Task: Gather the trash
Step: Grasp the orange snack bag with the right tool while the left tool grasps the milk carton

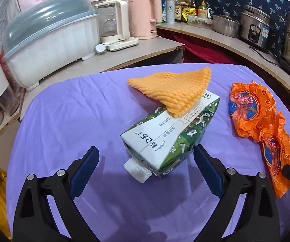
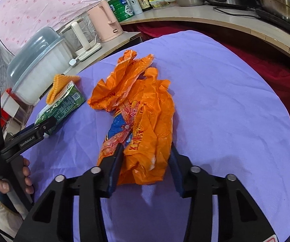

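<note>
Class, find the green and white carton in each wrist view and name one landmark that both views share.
Left wrist view: the carton lies at centre, cap toward the camera, between the open left gripper's fingers.
Right wrist view: the carton lies at the left, beside the orange bag.
Shared landmark: the pink kettle.

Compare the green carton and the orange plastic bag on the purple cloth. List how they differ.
The green carton is a stiff box with a white cap; the orange plastic bag is a thin, crumpled film. An orange foam net lies across the carton; nothing lies on the bag. The carton sits between the wide-open left gripper, untouched; the right gripper closes on the bag. Both lie on the purple cloth.
</note>
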Available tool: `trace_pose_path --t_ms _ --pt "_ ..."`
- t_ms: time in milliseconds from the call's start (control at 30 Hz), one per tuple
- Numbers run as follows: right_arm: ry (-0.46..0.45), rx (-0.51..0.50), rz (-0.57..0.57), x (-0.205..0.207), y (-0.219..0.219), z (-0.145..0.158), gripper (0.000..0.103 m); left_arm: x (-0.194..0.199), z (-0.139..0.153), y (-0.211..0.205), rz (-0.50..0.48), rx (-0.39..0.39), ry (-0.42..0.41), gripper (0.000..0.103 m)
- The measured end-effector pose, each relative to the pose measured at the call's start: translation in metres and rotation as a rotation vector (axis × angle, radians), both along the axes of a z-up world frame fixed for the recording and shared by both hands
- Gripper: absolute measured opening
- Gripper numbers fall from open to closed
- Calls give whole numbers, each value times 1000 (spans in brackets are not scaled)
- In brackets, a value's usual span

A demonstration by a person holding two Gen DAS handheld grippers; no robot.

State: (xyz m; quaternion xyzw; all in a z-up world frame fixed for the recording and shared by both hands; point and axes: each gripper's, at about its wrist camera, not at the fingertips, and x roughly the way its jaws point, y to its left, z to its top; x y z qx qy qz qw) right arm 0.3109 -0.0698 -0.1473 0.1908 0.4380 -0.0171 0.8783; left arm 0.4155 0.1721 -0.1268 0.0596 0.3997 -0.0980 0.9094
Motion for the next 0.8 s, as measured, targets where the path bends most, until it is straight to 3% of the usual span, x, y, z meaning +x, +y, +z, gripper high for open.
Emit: trace_pose_path --t_ms 67,167,600,800 --pt "2 6 2 -2 0 -2 30 1 -2 -2 -15 -14 2 86" --pt "-2 12 1 -5 -1 -1 25 -1 1 -6 -49 -51 27 65" --pt "-28 31 -25 -43 -14 20 20 -58 19 -40 -47 -71 33 59" --pt "-54 33 -43 -71 -25 38 20 -92 31 -59 -30 -122 61 56"
